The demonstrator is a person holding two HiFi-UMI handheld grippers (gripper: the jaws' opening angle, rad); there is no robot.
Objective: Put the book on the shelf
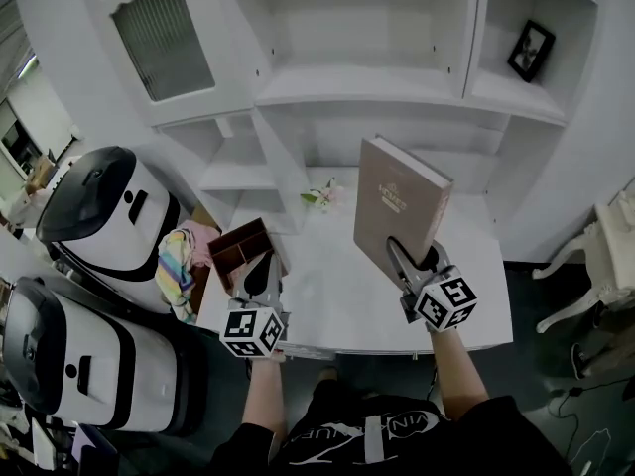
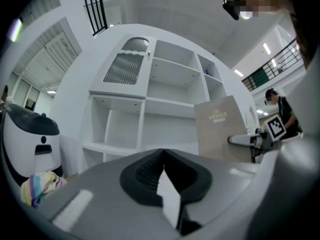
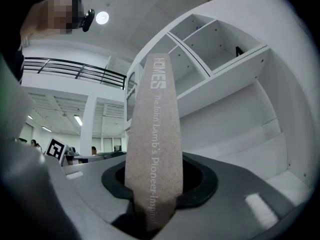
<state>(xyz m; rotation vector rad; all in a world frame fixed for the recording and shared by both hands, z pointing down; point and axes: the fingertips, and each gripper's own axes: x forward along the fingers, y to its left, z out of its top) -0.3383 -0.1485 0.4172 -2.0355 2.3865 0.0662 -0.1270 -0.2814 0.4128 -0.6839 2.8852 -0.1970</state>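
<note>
A tan hardcover book (image 1: 397,201) stands upright above the white table (image 1: 337,300), in front of the white shelf unit (image 1: 367,87). My right gripper (image 1: 402,256) is shut on its lower edge. In the right gripper view the spine (image 3: 155,149) rises from between the jaws, with the shelf compartments (image 3: 225,84) beyond. My left gripper (image 1: 265,264) hovers over the table's left part, apart from the book, its jaws together. The left gripper view shows the jaw tips (image 2: 162,154) meeting with a thin white sliver behind them, and the book (image 2: 220,126) off to the right.
Two white-and-black rounded machines (image 1: 99,216) (image 1: 69,355) stand at the left, with a striped cloth (image 1: 179,266) beside them. A dark brown box (image 1: 238,246) and small flowers (image 1: 319,196) lie on the table. A framed picture (image 1: 531,50) sits on the upper right shelf. A white chair (image 1: 605,256) stands at the right.
</note>
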